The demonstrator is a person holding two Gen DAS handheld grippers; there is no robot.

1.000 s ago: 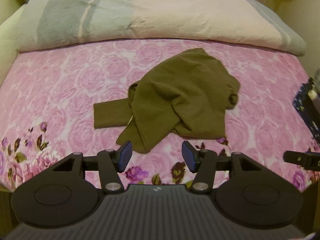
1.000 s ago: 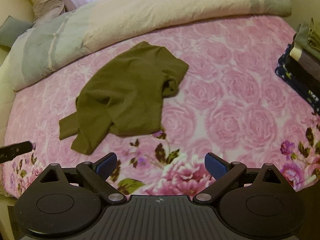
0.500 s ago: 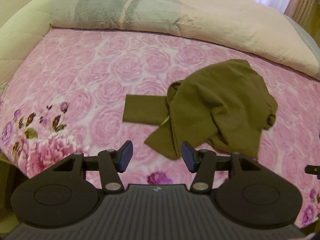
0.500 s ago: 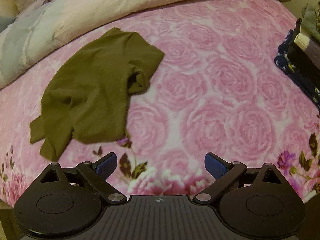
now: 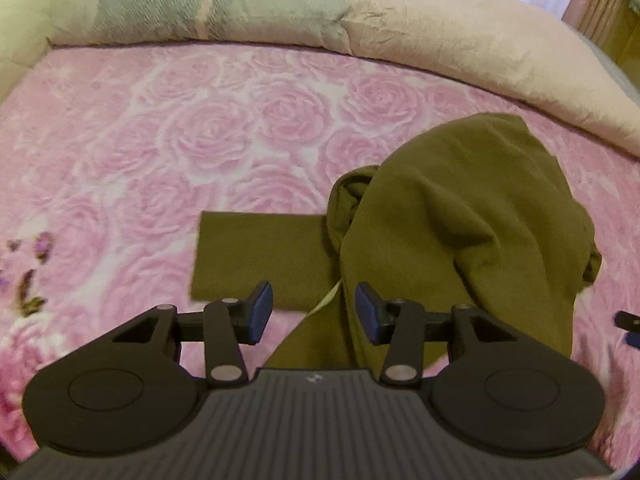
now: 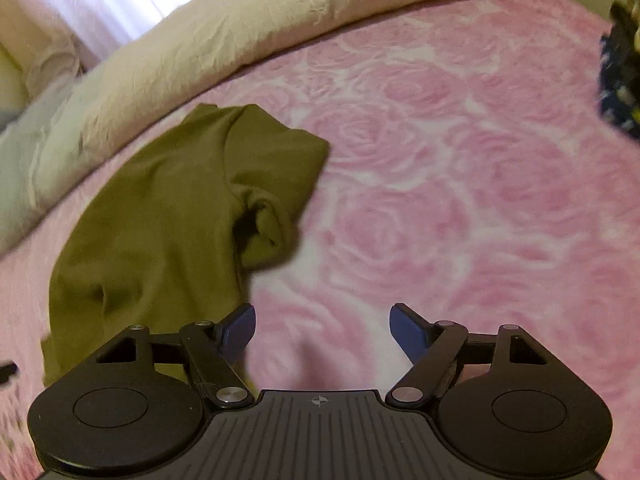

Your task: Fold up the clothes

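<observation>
An olive-green garment (image 5: 452, 232) lies crumpled on the pink rose-patterned bedspread (image 5: 200, 140). One flat sleeve (image 5: 256, 256) sticks out to the left. My left gripper (image 5: 314, 316) is open, low over the garment's near edge where the sleeve meets the body, with a pale tag just ahead of it. In the right wrist view the same garment (image 6: 168, 216) fills the left half. My right gripper (image 6: 322, 330) is open beside its right edge, its left fingertip (image 6: 240, 326) over the cloth, the rest over bare bedspread (image 6: 460, 184).
A rolled cream and grey-green duvet (image 5: 320, 16) runs along the far side of the bed. A dark blue patterned pile of clothes (image 6: 620, 84) sits at the right edge. The other gripper's tip (image 5: 628, 320) shows at the far right of the left wrist view.
Both grippers have moved forward and down toward the garment, which now looks much larger. The left one now hovers over its near edge. Both stayed open.
</observation>
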